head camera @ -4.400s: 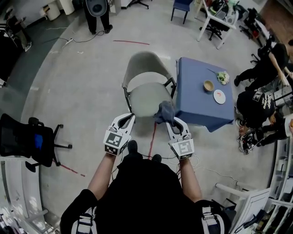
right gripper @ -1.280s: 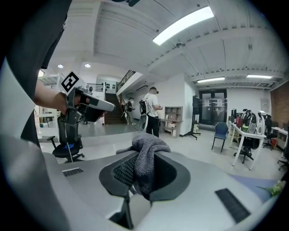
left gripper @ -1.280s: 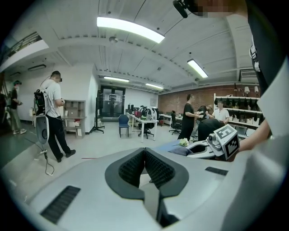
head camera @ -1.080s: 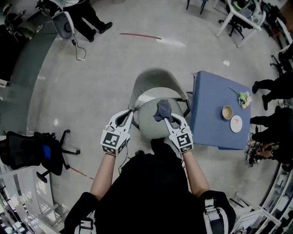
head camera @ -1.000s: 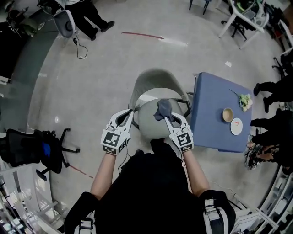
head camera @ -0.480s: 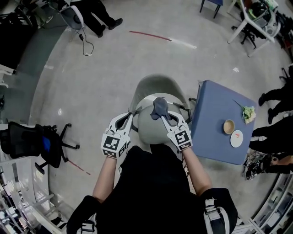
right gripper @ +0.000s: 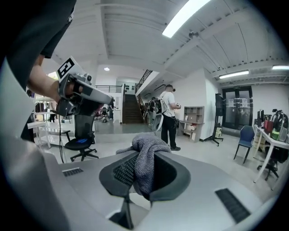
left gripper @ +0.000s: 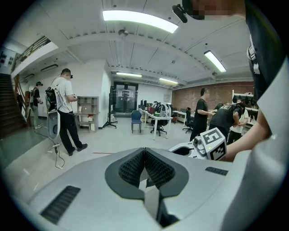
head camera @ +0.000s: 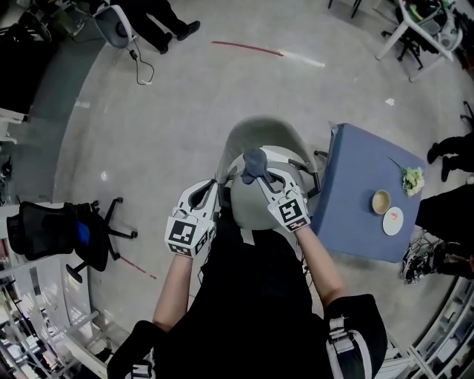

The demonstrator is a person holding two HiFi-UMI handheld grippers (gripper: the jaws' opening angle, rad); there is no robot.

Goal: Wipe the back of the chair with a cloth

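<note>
A grey chair stands right below me in the head view, its curved backrest [head camera: 264,130] on the far side and its seat [head camera: 252,207] between my hands. My right gripper [head camera: 258,176] is shut on a grey knitted cloth [head camera: 254,164], held over the seat's far part just short of the backrest. In the right gripper view the cloth [right gripper: 145,159] bulges up from between the pads of the right gripper [right gripper: 140,176]. My left gripper [head camera: 212,188] hangs at the seat's left edge, shut with nothing in it; its pads meet in the left gripper view [left gripper: 144,166].
A blue table [head camera: 363,222] stands close on the chair's right, carrying a bowl [head camera: 381,201], a plate [head camera: 392,220] and a small bunch of flowers [head camera: 412,179]. A black office chair [head camera: 59,231] is at the left. People stand at the far edge [head camera: 167,18] and at the right.
I have stepped in over the chair. My right gripper has carried the cloth from the seat's front edge across toward the backrest. The left gripper has kept to the seat's left side.
</note>
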